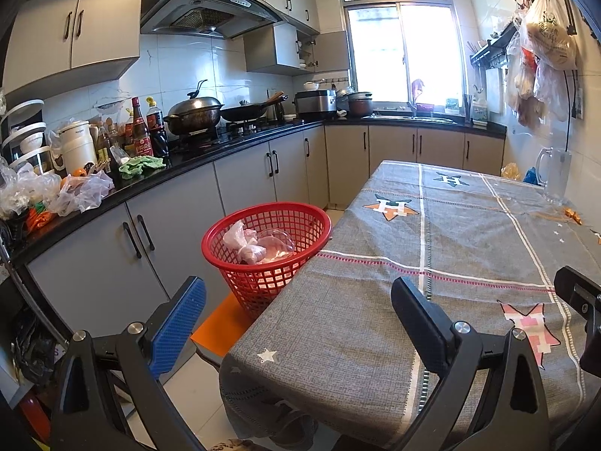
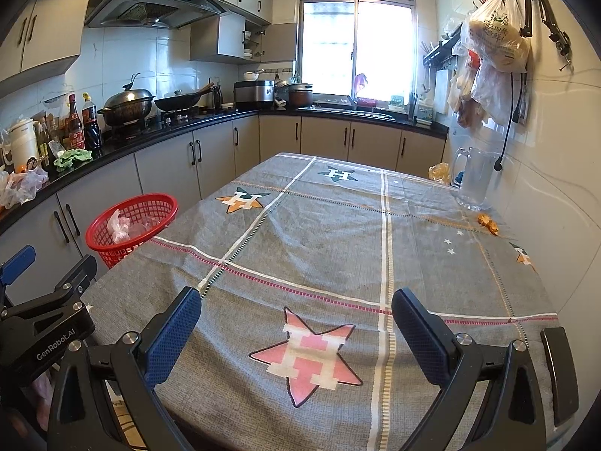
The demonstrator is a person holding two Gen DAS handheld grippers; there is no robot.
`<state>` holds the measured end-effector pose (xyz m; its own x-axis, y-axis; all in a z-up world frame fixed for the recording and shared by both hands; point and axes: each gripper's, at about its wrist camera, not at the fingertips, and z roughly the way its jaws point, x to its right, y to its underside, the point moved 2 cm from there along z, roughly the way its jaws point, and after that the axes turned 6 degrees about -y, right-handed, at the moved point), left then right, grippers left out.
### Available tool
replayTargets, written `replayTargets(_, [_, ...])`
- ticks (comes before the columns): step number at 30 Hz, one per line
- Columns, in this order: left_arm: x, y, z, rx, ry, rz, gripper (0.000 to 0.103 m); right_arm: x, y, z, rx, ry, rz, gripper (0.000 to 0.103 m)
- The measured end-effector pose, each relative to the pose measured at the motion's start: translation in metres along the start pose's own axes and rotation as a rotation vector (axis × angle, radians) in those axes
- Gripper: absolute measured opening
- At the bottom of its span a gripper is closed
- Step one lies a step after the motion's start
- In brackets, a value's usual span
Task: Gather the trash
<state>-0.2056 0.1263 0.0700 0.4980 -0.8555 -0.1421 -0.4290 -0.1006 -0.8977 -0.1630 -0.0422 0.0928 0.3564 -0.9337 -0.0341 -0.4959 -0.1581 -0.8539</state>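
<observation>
A red mesh basket (image 1: 263, 259) (image 2: 112, 242) stands on the floor at the table's left edge, holding crumpled pinkish plastic bags (image 1: 244, 244) and a clear plastic piece. Small orange scraps (image 2: 488, 223) (image 1: 573, 216) lie on the grey tablecloth (image 2: 319, 233) at the far right, near a clear jug (image 2: 475, 178). My left gripper (image 1: 300, 315) is open and empty over the table's near left corner. My right gripper (image 2: 296, 329) is open and empty above the pink star at the near edge. The left gripper also shows in the right wrist view's lower left.
A black counter (image 1: 188, 165) along the left carries bottles, a wok, pots, a green rag and plastic bags. Grey cabinets run below it. Bags (image 2: 492, 56) hang on the right wall. An orange bag (image 2: 439, 171) lies behind the jug. An orange mat (image 1: 221, 325) sits under the basket.
</observation>
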Motion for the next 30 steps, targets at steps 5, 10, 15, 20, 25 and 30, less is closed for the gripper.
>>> replayTargets(5, [-0.0003,0.0005,0.0001,-0.002,-0.001,0.001,0.099,0.0001,0.0,0.0001,-0.002,0.0,0.001,0.103])
replayTargets(10, [-0.0016,0.0013,0.0007,-0.003,-0.002,0.001,0.099,0.0004,0.0002,0.0001,-0.003,0.0,0.0,0.103])
replayTargets(15, [-0.0033,0.0027,0.0011,-0.008,-0.004,0.002,0.099,0.0025,0.0024,0.0022,-0.01,0.001,-0.001,0.103])
replayTargets(20, [-0.0044,0.0038,0.0023,-0.012,-0.004,0.003,0.098,0.0053,0.0042,0.0057,-0.019,0.0,-0.001,0.103])
replayTargets(25, [-0.0048,0.0039,0.0024,-0.013,-0.002,0.004,0.099,0.006,0.0042,0.0062,-0.021,-0.001,-0.001,0.103])
replayTargets(30, [-0.0042,0.0038,0.0026,-0.013,-0.003,0.004,0.099,0.005,0.0034,0.0058,-0.021,0.0,-0.001,0.103])
